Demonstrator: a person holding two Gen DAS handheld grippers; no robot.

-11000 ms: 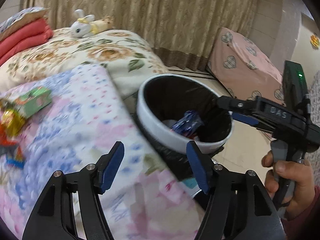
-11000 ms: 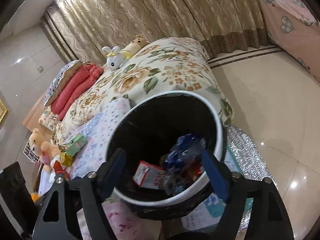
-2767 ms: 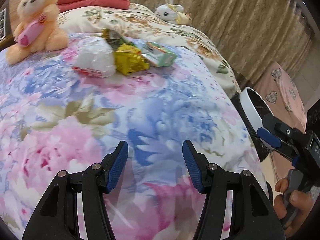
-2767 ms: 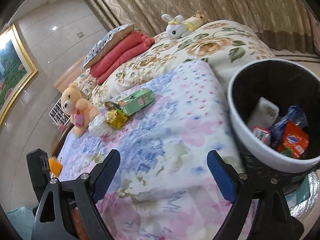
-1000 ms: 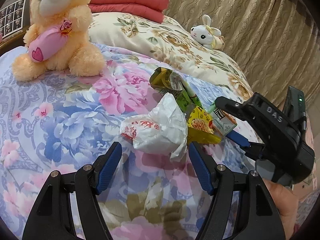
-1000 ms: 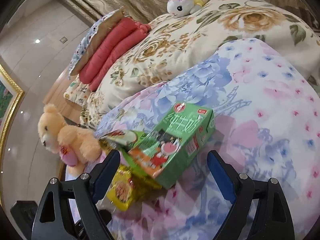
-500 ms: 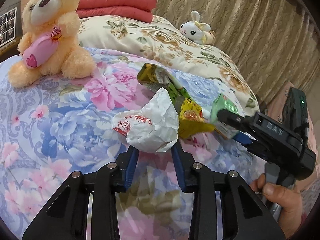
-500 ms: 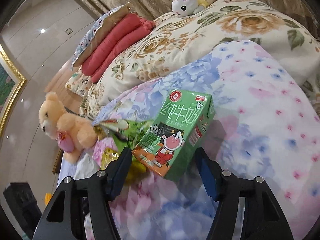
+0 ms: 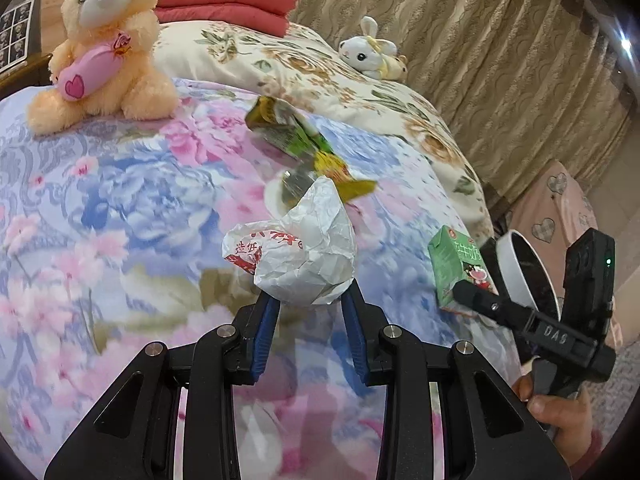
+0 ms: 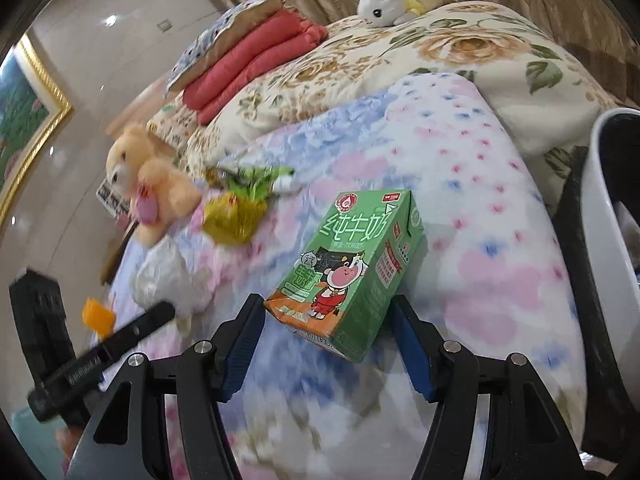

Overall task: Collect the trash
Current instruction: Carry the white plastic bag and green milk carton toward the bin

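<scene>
My left gripper (image 9: 308, 308) is shut on a crumpled white paper wrapper (image 9: 304, 252) with red print, lifted over the flowered bedspread. My right gripper (image 10: 326, 332) is shut on a green milk carton (image 10: 352, 268), its blue pads pressing both sides; the carton (image 9: 458, 268) also shows at the right of the left wrist view. A green snack bag (image 9: 288, 130) and a yellow wrapper (image 9: 340, 172) still lie on the bed, seen blurred as the green bag (image 10: 256, 178) and yellow wrapper (image 10: 234, 216). The white-rimmed bin (image 10: 604, 216) stands at the bed's right edge.
An orange teddy bear (image 9: 104, 44) sits at the back left of the bed. A white rabbit toy (image 9: 366, 54) lies on the flowered quilt, beside folded red blankets (image 9: 224, 2). Curtains (image 9: 500, 48) hang behind. A hand (image 9: 560, 412) holds the right gripper.
Both grippers closed, the left on the white wrapper, the right on the milk carton. Both then lifted their items and carried them right, toward the bin, away from the remaining wrappers.
</scene>
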